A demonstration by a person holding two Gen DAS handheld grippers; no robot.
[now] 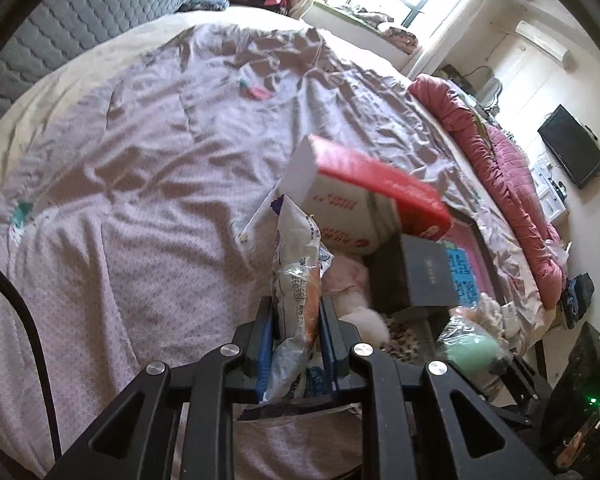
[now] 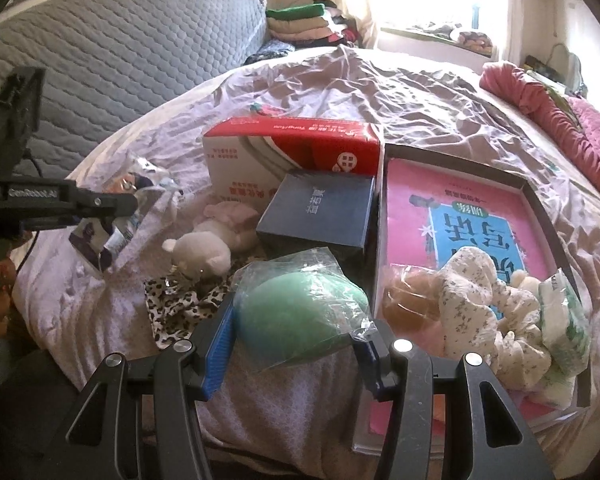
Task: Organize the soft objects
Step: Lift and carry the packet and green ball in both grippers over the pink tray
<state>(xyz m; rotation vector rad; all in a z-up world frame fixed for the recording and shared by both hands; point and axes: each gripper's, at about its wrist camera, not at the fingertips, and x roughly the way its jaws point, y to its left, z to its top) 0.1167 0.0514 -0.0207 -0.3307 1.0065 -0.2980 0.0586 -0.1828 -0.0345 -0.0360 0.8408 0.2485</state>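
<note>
My left gripper (image 1: 296, 312) is shut on a crinkly plastic snack bag (image 1: 300, 256) and holds it above the bed; it also shows at the left of the right wrist view (image 2: 130, 206). My right gripper (image 2: 296, 332) is shut on a green sponge in clear wrap (image 2: 300, 308), near the bed's front edge. A white plush toy (image 2: 204, 252) and a leopard-print cloth (image 2: 180, 308) lie on the bed. A dark tray (image 2: 540, 196) holds a pink book, an orange wrapped item (image 2: 408, 300), a floral scrunchie (image 2: 484, 308) and a tissue pack (image 2: 564, 320).
A red and white box (image 2: 296, 152) and a dark blue box (image 2: 320, 212) stand behind the plush. A pink quilt (image 2: 556, 116) lies along the bed's right side. A grey padded headboard (image 2: 120, 52) and folded clothes (image 2: 300, 20) are at the back.
</note>
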